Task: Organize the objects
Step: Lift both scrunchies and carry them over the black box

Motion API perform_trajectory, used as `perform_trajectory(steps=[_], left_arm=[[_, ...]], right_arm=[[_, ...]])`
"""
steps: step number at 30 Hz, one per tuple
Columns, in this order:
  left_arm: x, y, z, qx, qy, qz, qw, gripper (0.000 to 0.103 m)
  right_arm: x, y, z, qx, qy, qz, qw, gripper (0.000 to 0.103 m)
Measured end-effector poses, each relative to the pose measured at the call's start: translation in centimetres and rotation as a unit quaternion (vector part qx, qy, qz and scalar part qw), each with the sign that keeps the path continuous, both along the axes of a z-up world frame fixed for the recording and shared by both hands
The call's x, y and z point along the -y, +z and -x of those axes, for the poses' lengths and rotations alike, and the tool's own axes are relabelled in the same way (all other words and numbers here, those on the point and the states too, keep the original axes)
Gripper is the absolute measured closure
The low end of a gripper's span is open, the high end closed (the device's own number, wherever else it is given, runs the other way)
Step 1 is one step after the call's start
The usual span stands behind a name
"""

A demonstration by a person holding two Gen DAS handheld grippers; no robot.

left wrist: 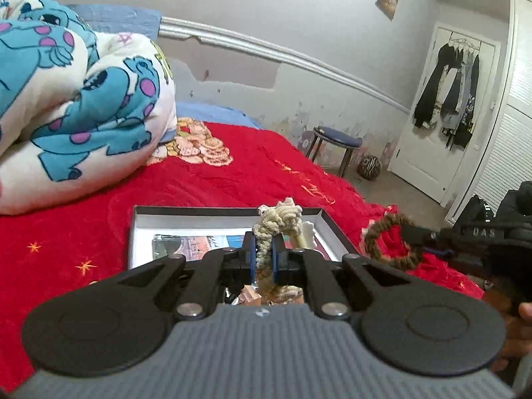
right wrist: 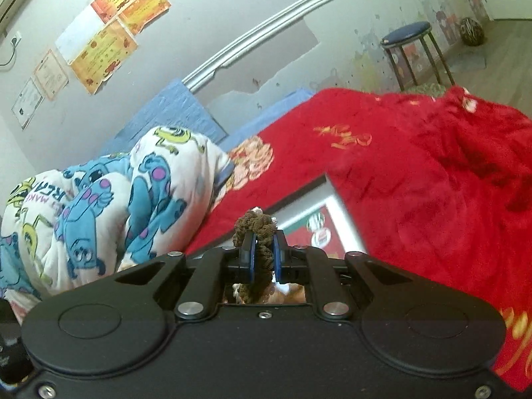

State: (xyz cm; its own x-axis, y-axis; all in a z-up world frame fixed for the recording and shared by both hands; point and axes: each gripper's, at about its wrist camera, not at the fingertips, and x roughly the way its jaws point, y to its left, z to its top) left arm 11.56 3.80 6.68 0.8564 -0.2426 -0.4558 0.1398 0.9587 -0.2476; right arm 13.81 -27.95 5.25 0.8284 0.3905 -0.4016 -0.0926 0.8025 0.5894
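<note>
Left gripper (left wrist: 264, 254) jaws clenched on a beige crocheted scrunchie (left wrist: 279, 221), lifted over the open shallow box (left wrist: 139, 229) on the red bed blanket (left wrist: 232, 183). Right gripper (right wrist: 264, 254) jaws grasping a brown scrunchie (right wrist: 254, 229) beside the box.

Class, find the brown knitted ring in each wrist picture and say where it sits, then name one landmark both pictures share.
Left wrist view: the brown knitted ring is at right of centre, held by the right gripper over the red blanket.
Right wrist view: the ring is at centre, pinched between that gripper's blue pads.
Shared landmark: the blue-topped stool by the wall.
</note>
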Motion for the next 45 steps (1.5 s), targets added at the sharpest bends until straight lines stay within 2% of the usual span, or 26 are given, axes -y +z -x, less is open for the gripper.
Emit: perform_trajectory(steps=[4,9,12,16,19,24,31,38,45], left_arm=[[1.2,-0.4,-2.7,-0.007,0.000,0.010,0.9999,0.091],[3.8,-1.6,-5.7,0.013,-0.005,-0.011,0.9998,0.091],[4.8,-3.6,-7.8,-0.004,-0.012,0.003,0.9999,0.091],[6.3,-6.4,-9.1,-0.037,-0.026,-0.028,0.9986,0.091],[6.5,-7.6,-9.0,-0.066,-0.018,-0.033,0.9971,0.091],[5.7,-7.8,-8.2,-0.091,-0.001,-0.041,0.9950,0.091],[6.3,-7.8,-7.7,-0.089,0.020,-0.088,0.9919,0.090],[6.6,-8.0,-7.8,-0.085,0.025,-0.110,0.9900,0.084],[5.6,-8.5,-8.2,-0.100,0.029,-0.085,0.9910,0.083]], right_arm=[[-0.1,0.0,-2.3,0.009,-0.011,0.001,1.000,0.092],[-0.5,-1.0,-4.8,0.000,-0.016,0.012,1.000,0.092],[-1.0,-1.8,-5.9,-0.003,-0.012,0.021,1.000,0.092],[-1.9,-3.1,-7.1,-0.007,-0.005,0.051,0.999,0.092],[-2.0,-4.3,-7.8,-0.019,-0.004,0.045,0.999,0.092],[-2.5,-5.5,-8.1,-0.038,-0.008,0.053,0.998,0.092],[-2.8,-5.2,-7.5,-0.039,-0.004,0.052,0.998,0.092],[-2.2,-6.3,-8.0,-0.057,-0.003,0.043,0.997,0.092],[-2.3,-6.7,-8.4,-0.060,0.006,0.051,0.997,0.092]])
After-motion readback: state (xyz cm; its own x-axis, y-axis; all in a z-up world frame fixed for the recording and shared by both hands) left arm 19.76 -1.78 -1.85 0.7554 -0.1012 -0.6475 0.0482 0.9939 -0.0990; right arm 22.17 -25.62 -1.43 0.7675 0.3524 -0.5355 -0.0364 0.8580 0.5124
